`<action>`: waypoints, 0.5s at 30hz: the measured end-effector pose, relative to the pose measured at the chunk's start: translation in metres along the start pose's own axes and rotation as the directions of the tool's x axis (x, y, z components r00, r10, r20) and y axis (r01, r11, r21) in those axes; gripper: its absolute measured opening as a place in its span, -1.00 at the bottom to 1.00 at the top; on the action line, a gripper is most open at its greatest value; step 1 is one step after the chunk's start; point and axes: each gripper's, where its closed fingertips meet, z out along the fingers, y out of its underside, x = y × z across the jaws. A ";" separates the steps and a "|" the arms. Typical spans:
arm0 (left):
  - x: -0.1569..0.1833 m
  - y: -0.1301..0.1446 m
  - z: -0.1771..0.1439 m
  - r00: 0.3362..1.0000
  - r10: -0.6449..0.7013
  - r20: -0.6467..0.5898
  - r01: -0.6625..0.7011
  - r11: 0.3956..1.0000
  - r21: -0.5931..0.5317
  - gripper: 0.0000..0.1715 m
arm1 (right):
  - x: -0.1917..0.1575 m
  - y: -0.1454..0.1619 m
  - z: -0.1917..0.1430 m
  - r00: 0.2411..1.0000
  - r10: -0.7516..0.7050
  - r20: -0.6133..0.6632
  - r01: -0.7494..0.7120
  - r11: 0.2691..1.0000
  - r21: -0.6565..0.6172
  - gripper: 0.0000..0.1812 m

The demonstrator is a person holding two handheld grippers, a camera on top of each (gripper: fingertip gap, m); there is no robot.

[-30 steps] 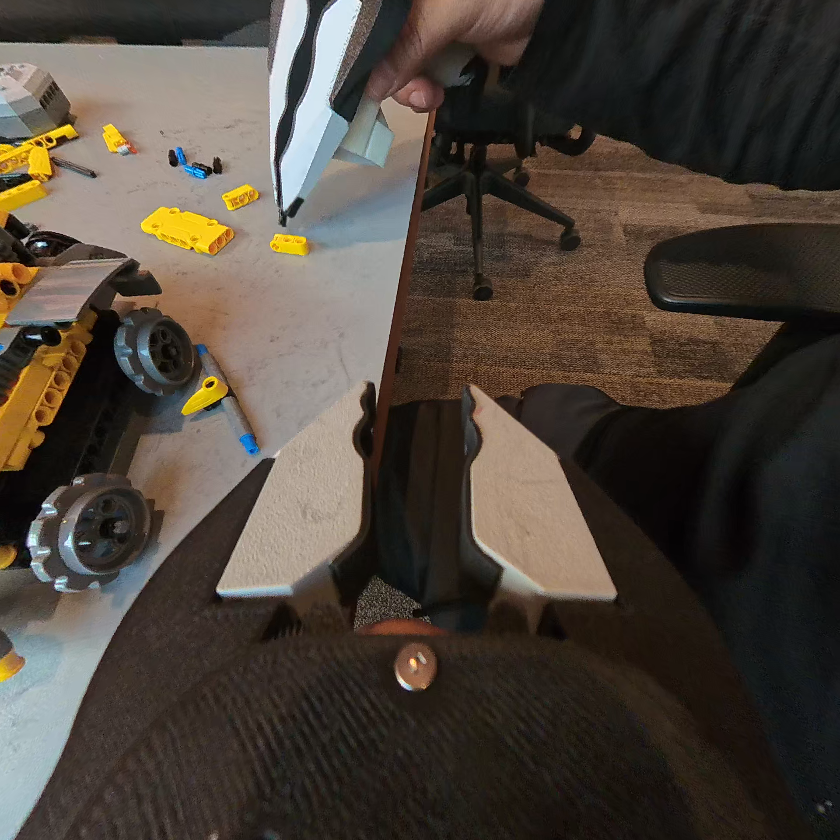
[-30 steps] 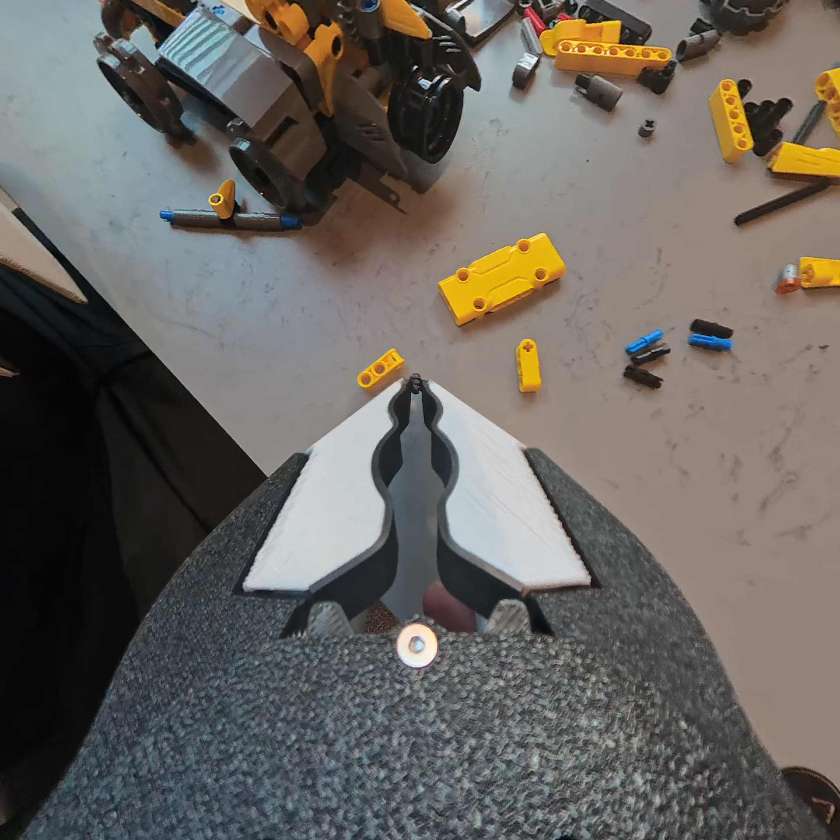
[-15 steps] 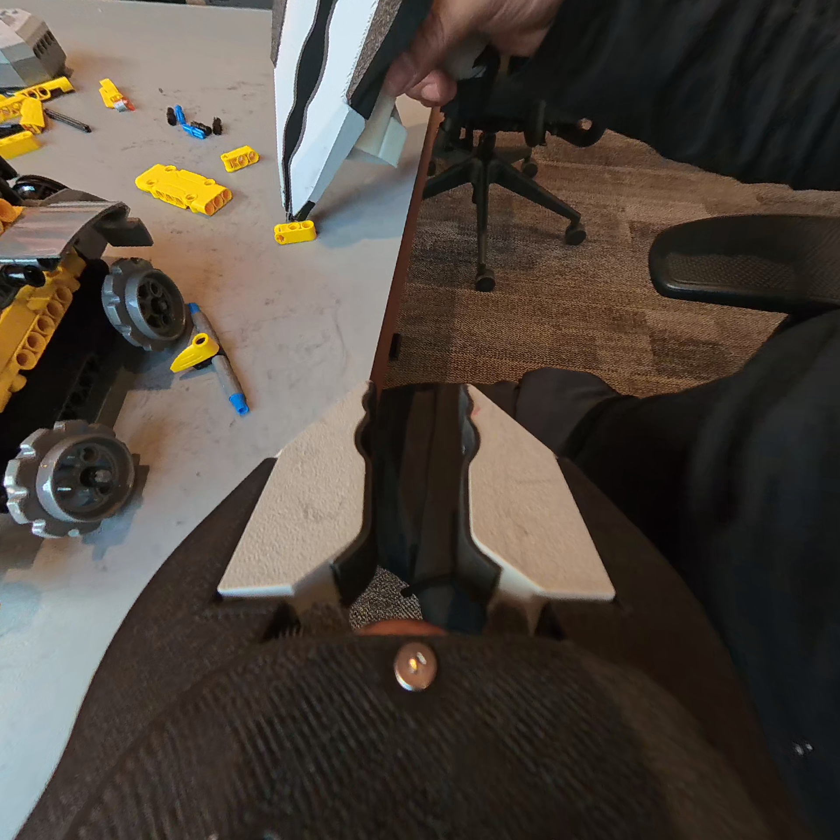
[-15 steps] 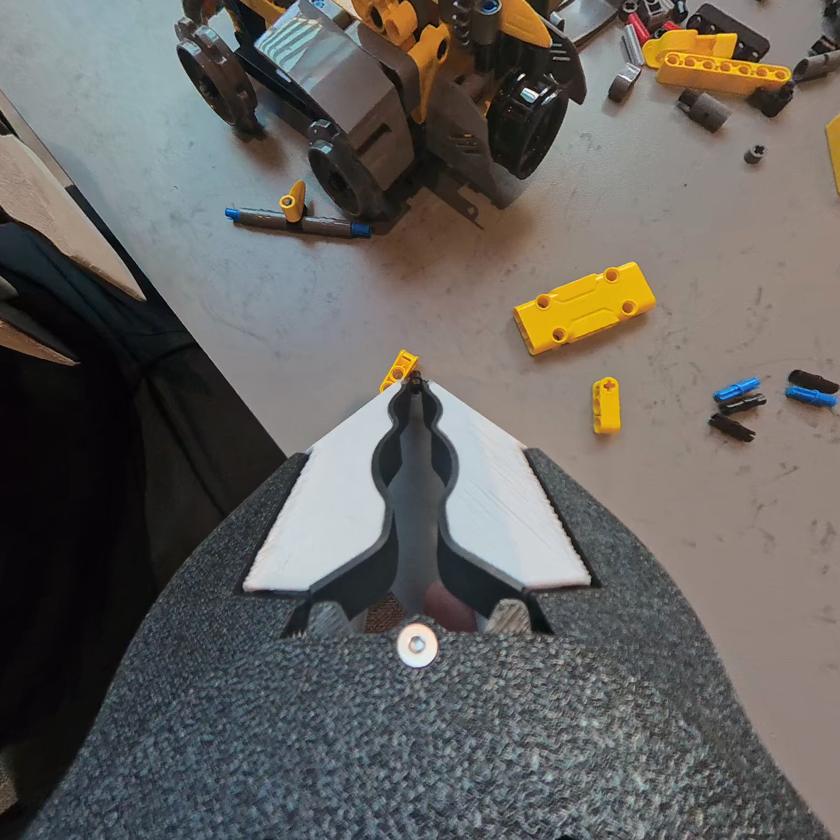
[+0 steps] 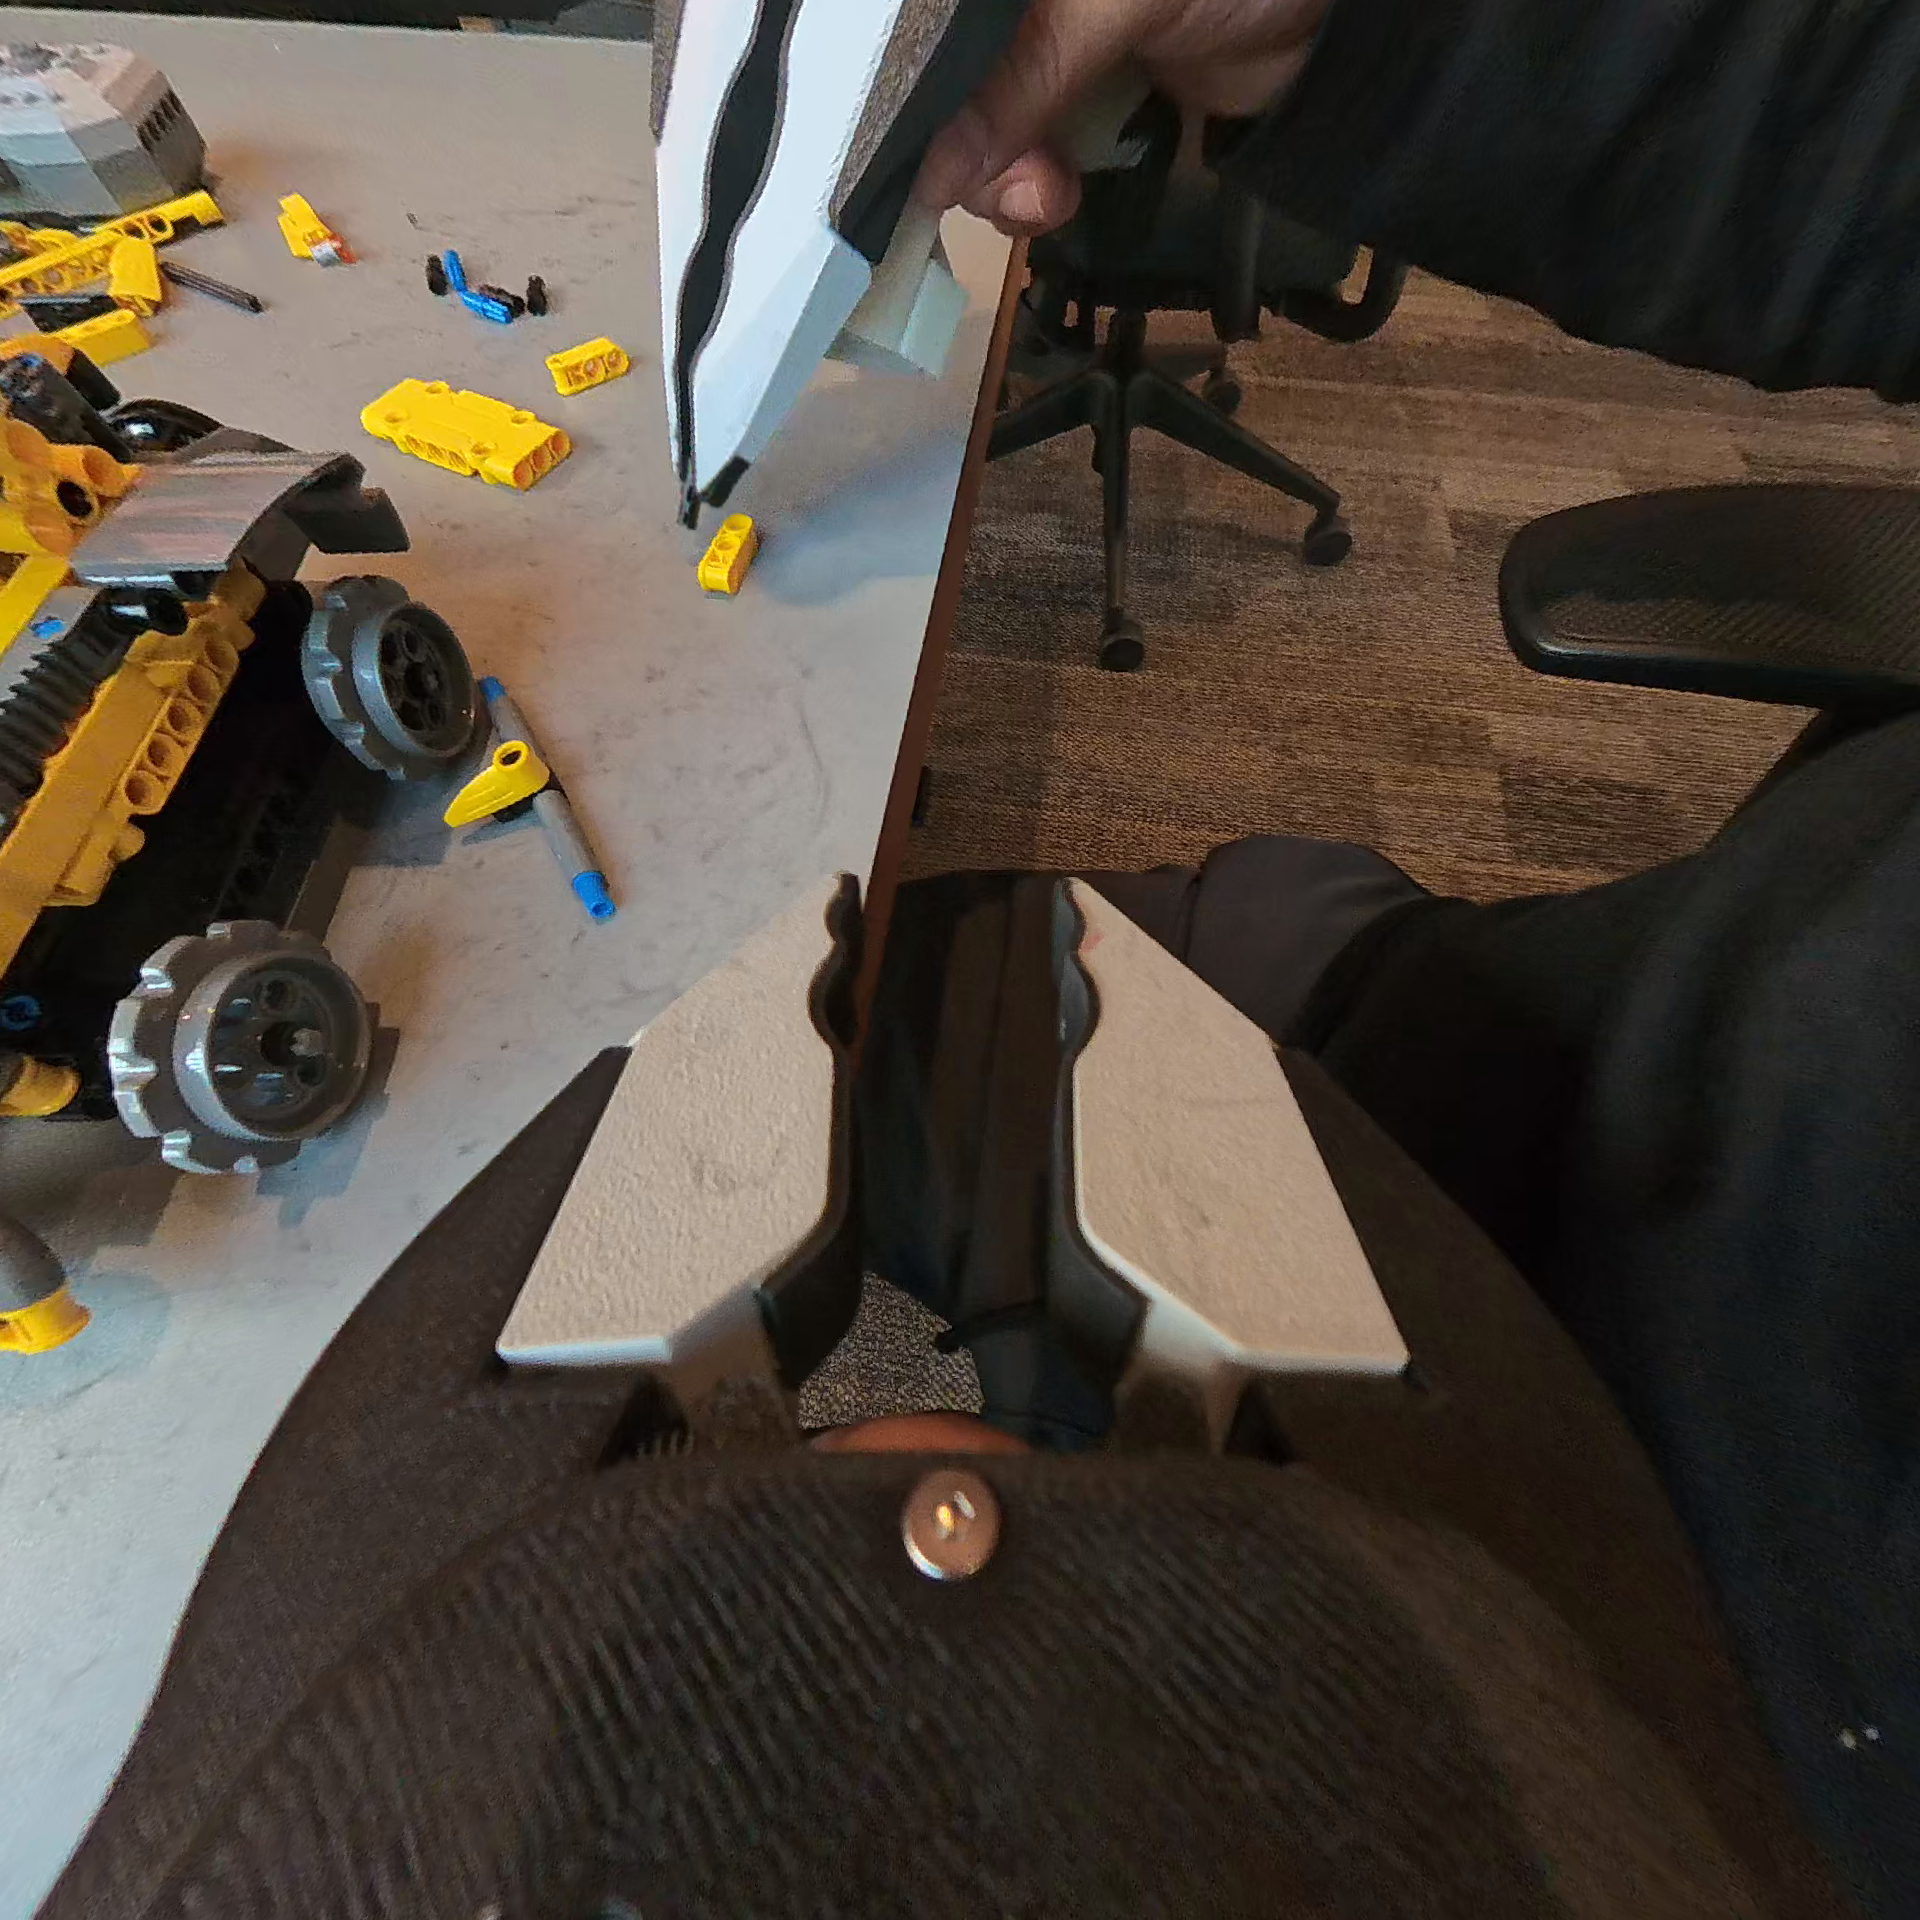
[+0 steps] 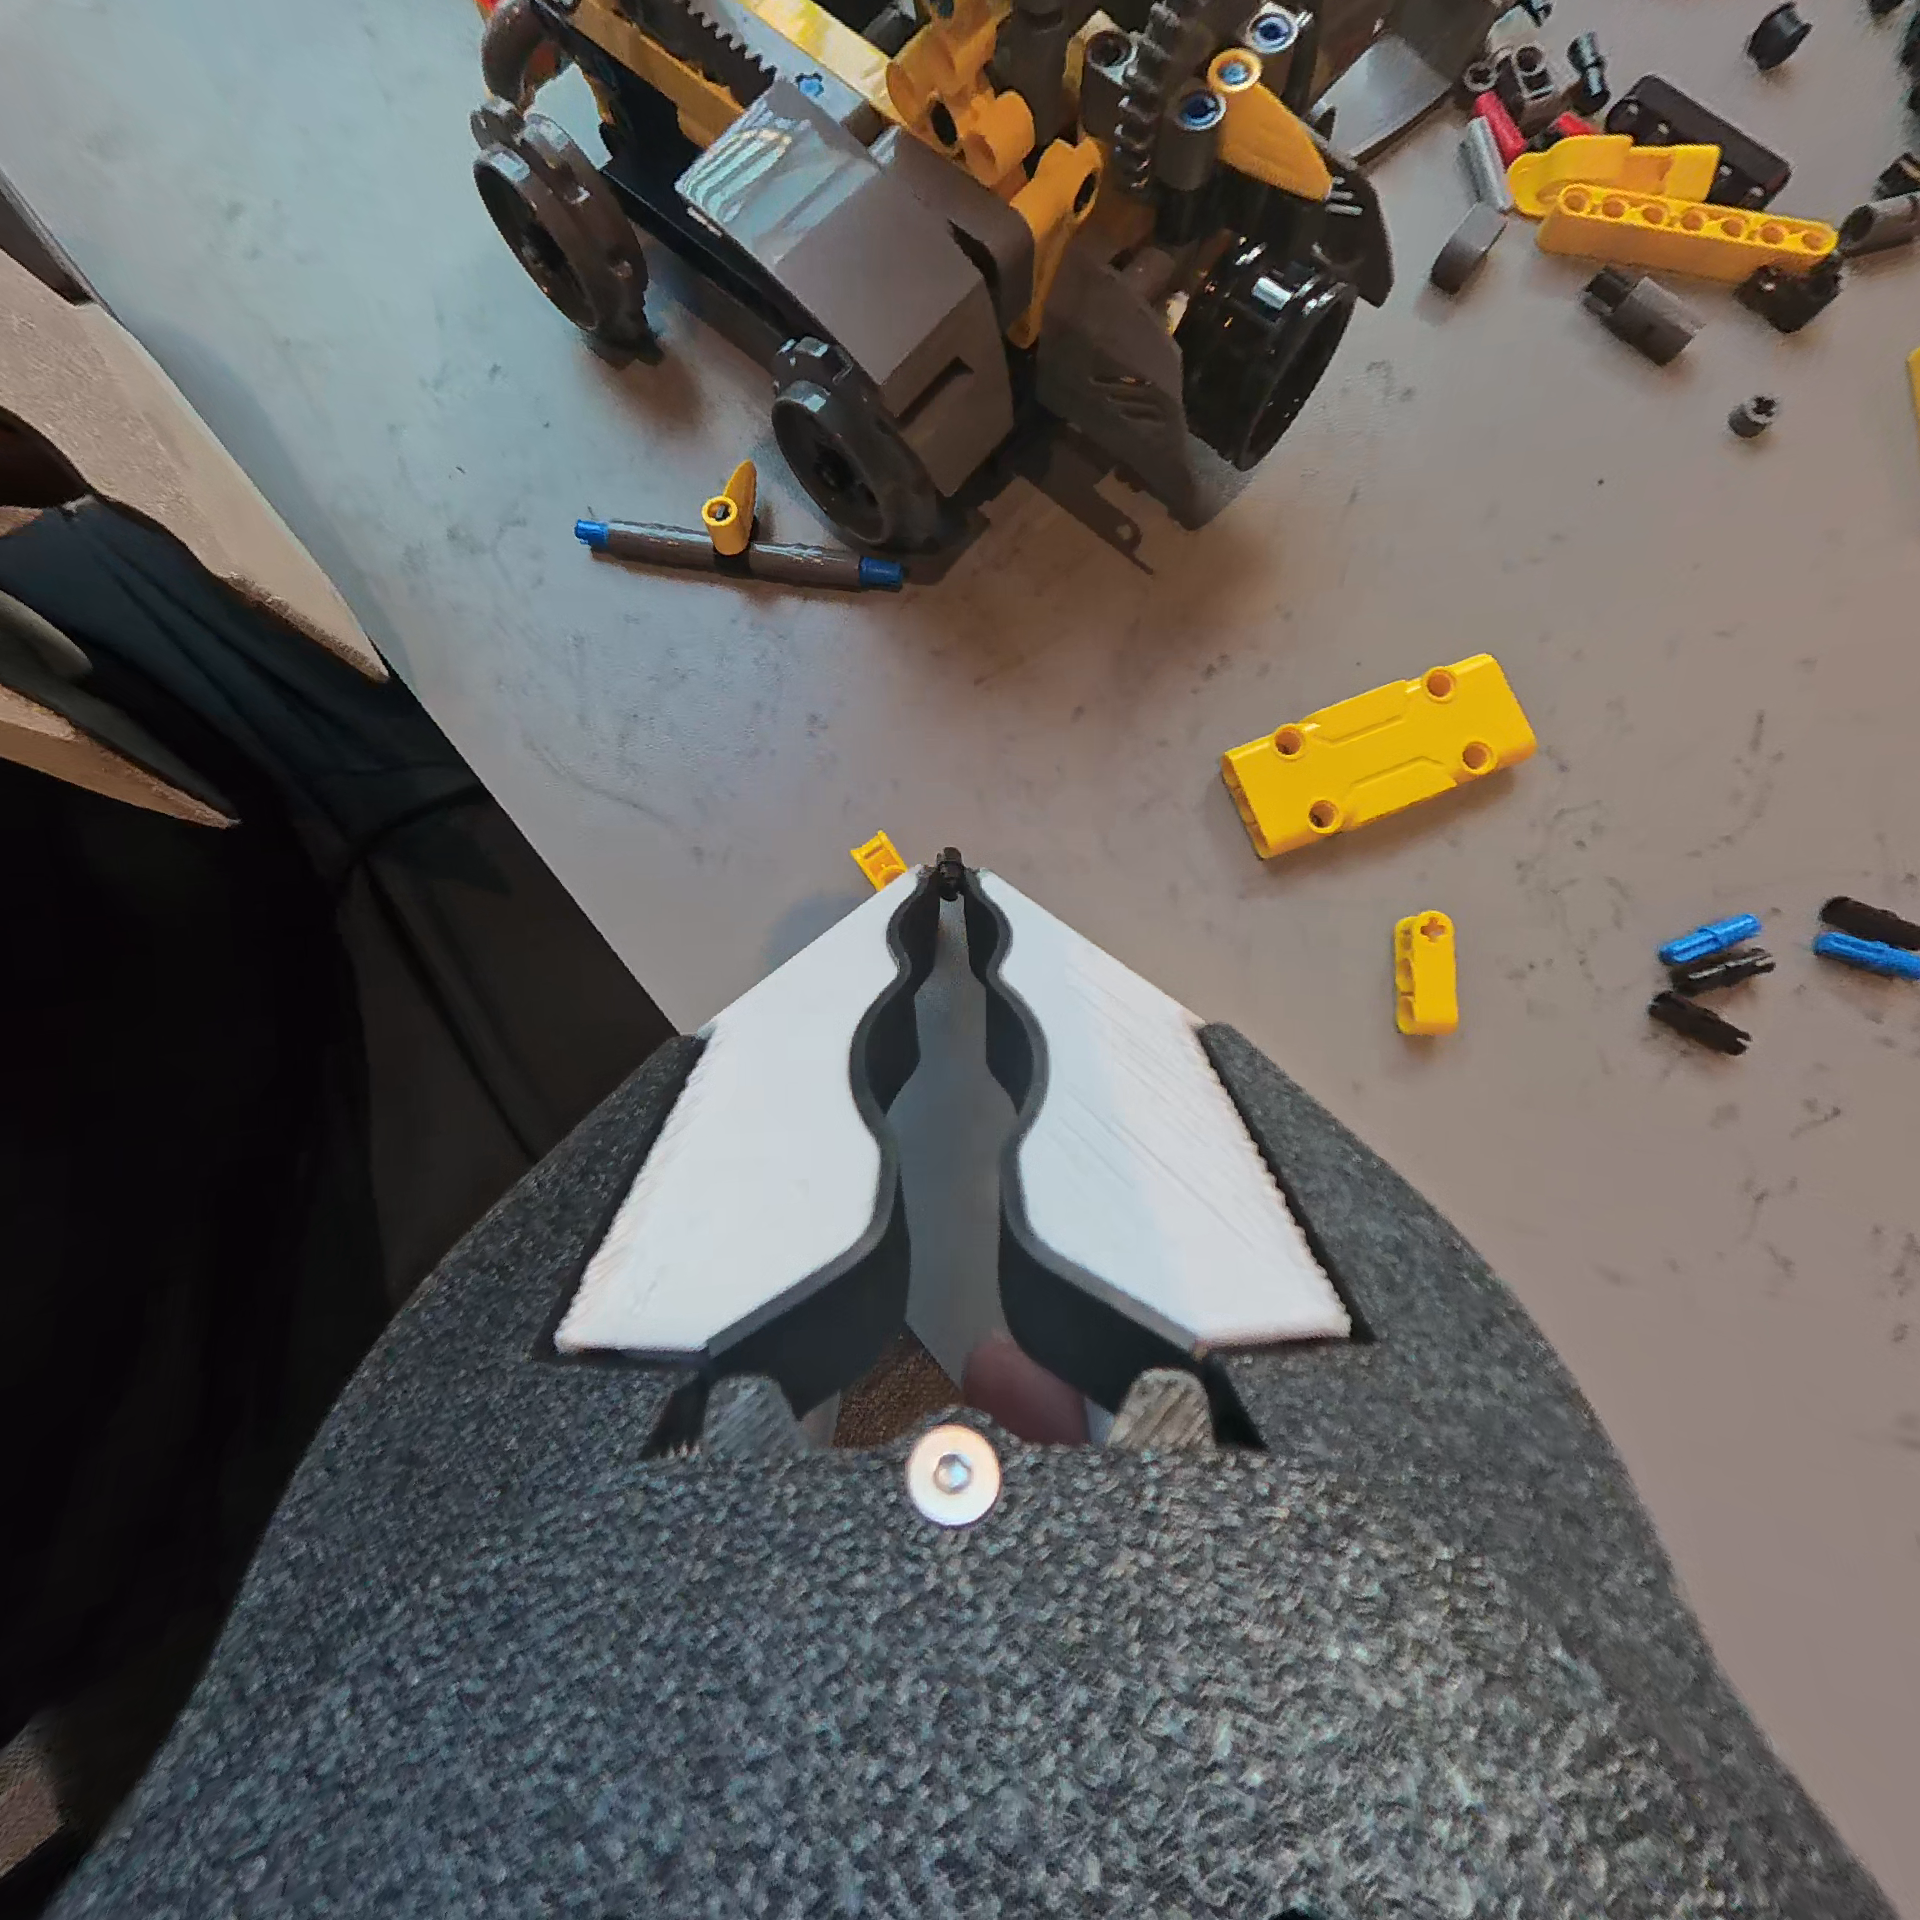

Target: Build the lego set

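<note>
The right gripper [image 6: 948,868] hangs above the grey tabletop [image 6: 1195,623], its fingers [image 6: 1132,1132] pinched on a tiny black pin [image 6: 948,860], just beside a small yellow connector [image 5: 727,553]. The left gripper [image 5: 956,894] sits at the tabletop's edge, fingers [image 5: 717,1132] parted and empty. A yellow toy vehicle [image 6: 935,239] and a yellow panel [image 6: 1377,753] lie near.

The left tongs [image 5: 956,904] stand apart, tips well separated, level and held low. The right tongs [image 6: 948,871] are closed tip to tip, pinching a tiny dark bit, and point steeply down. A hand [image 5: 1081,94] grips the right tongs' handle from behind.
</note>
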 end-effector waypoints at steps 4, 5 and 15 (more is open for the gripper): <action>-0.002 -0.001 0.000 1.000 0.008 0.017 -0.008 1.000 -0.008 -0.61 | 0.006 -0.003 -0.011 1.000 0.018 -0.021 -0.018 0.999 0.030 -0.95; -0.002 -0.002 0.000 1.000 0.013 0.021 -0.013 1.000 -0.008 -0.61 | 0.006 -0.006 -0.014 0.999 0.028 -0.020 -0.027 0.999 0.045 -0.95; -0.019 -0.046 0.012 0.974 0.200 0.103 -0.205 0.978 0.041 -0.73 | -0.066 -0.040 -0.035 0.952 -0.029 0.304 -0.031 0.981 0.193 -0.94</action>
